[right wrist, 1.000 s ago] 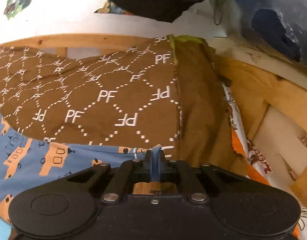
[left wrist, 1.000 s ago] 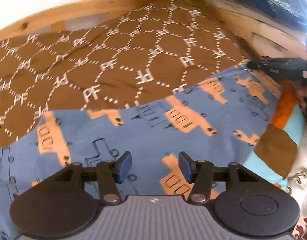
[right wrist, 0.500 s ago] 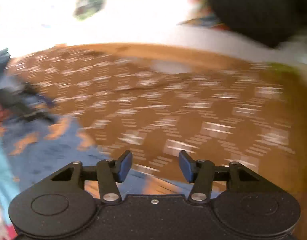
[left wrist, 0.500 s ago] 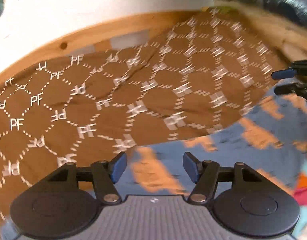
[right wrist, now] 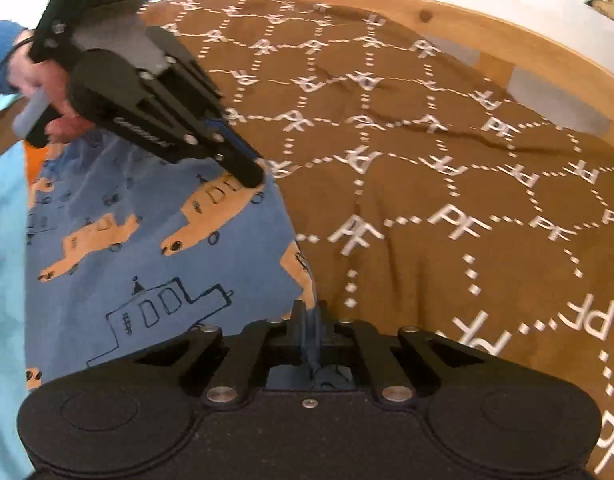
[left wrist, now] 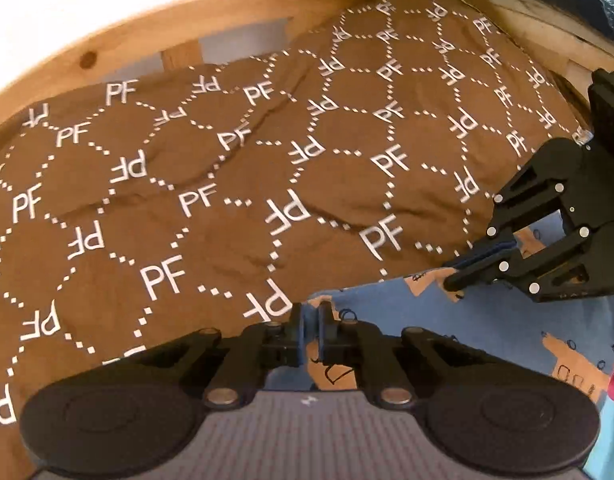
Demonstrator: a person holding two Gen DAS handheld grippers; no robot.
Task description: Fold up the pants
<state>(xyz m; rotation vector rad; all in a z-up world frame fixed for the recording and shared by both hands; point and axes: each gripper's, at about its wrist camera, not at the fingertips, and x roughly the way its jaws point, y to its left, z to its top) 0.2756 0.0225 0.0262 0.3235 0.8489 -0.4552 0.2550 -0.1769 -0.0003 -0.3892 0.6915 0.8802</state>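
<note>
Brown pants (left wrist: pixel 267 160) printed with white "PF" hexagons lie spread over a blue sheet (left wrist: pixel 467 332) with orange trucks. My left gripper (left wrist: pixel 311 320) sits at the pants' near edge, jaws closing to a thin slit with the hem between them. In the right wrist view that left gripper (right wrist: pixel 249 172) comes in from the upper left, tips on the line between the pants (right wrist: pixel 427 140) and the sheet. My right gripper (right wrist: pixel 309 316) is closing, pads together on the same edge further along. From the left wrist it shows as the right gripper (left wrist: pixel 453 276), pinching the hem.
A wooden bed frame (left wrist: pixel 147 40) curves behind the pants against a white wall, also seen as the frame (right wrist: pixel 487 36). A person's hand (right wrist: pixel 39 76) in a blue sleeve holds the left gripper. Light blue and orange bedding (right wrist: pixel 7 240) lies at the left.
Both grippers have travelled across the sheet to the pants' near edge. The left went from open to nearly shut. The right was shut, opened midway, swung round and shut again.
</note>
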